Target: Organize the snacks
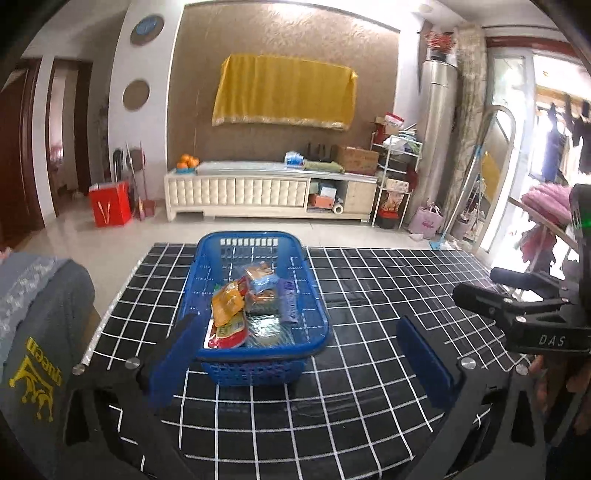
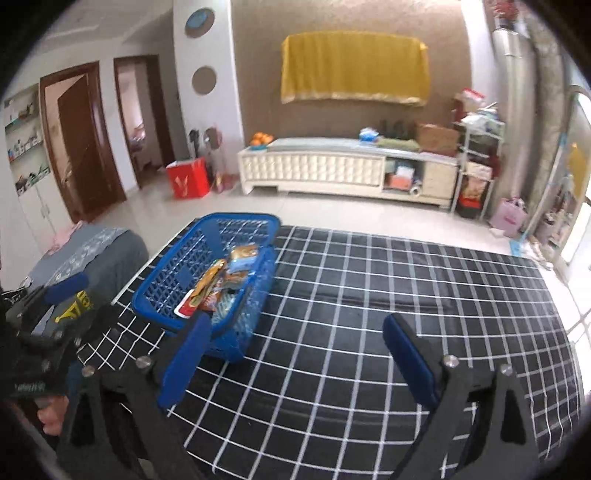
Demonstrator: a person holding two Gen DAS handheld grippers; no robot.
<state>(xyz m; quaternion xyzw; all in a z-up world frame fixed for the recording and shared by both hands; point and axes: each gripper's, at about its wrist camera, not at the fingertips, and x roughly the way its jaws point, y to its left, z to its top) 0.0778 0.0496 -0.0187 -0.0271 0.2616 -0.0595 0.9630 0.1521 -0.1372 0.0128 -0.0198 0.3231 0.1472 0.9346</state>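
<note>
The checked surface [image 1: 369,295] around the blue basket [image 1: 258,354] lay bare. All visible snack packets [image 1: 243,306] sat inside the basket, so sorting looked essentially finished. Left tool [image 1: 301,354] and right tool [image 2: 301,354], near the basket, gaped wide, holding nothing.

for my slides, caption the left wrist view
Open left gripper above blue basket of snack packets on checked tablecloth.

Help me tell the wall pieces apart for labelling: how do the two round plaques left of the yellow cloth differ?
The upper plaque has a blue centre; the lower plaque is plain brown. The upper plaque sits higher on the white column and slightly left in the right wrist view, the lower plaque beneath it. Both are round, wall-mounted and similar in size.
</note>
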